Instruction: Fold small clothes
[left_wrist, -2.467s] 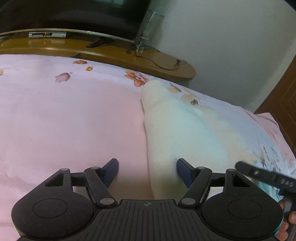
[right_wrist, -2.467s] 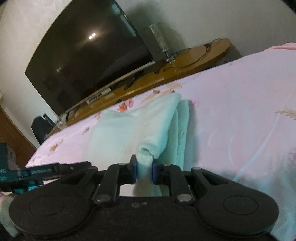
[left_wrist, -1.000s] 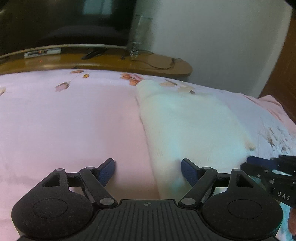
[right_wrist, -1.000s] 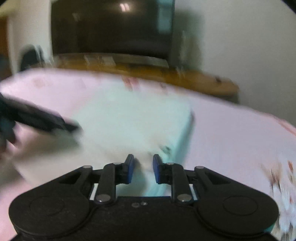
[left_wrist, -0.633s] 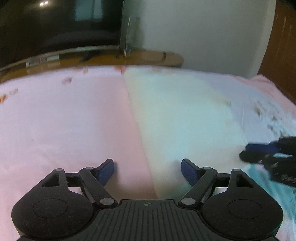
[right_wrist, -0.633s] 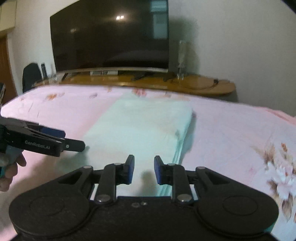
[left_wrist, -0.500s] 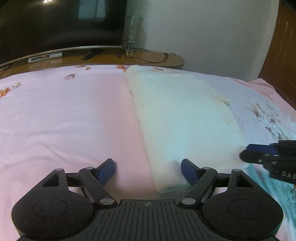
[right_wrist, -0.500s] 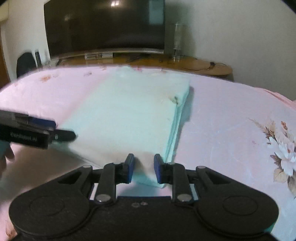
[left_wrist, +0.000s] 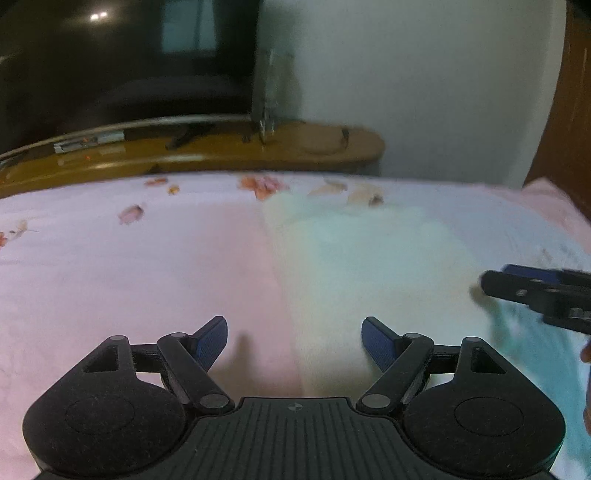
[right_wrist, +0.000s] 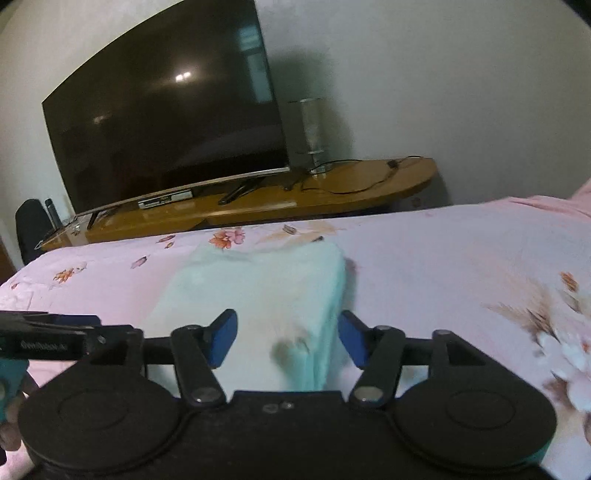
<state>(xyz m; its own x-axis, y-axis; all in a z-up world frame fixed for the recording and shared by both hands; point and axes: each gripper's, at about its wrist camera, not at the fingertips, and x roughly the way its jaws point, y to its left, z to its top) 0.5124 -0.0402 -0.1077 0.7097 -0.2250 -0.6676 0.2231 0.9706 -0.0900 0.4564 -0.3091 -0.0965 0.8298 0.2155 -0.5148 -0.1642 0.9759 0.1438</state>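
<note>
On the bed: a pale knitted garment (right_wrist: 266, 295) lies folded into a long flat strip on the pink flowered bedspread (left_wrist: 129, 266), running away from both cameras toward the foot of the bed.
Left gripper (left_wrist: 294, 338): jaws wide apart and holding nothing, set over the strip's near left edge.
Right gripper (right_wrist: 287, 338): jaws also wide, gripping nothing, straddling the near right edge where the stacked layers and a small cuff-like end show.
Handling: probably light, soft and limp; likely to sag and slide out of its fold if lifted by one point.
Where to hold: judging by the layers, pinch all of them together at the two near corners, one gripper each.
Surface: soft and slightly wrinkled, so it should give under pressure.
Room: a wooden TV stand (right_wrist: 258, 210) with a dark television (right_wrist: 166, 122) stands beyond the bed against a pale wall.
</note>
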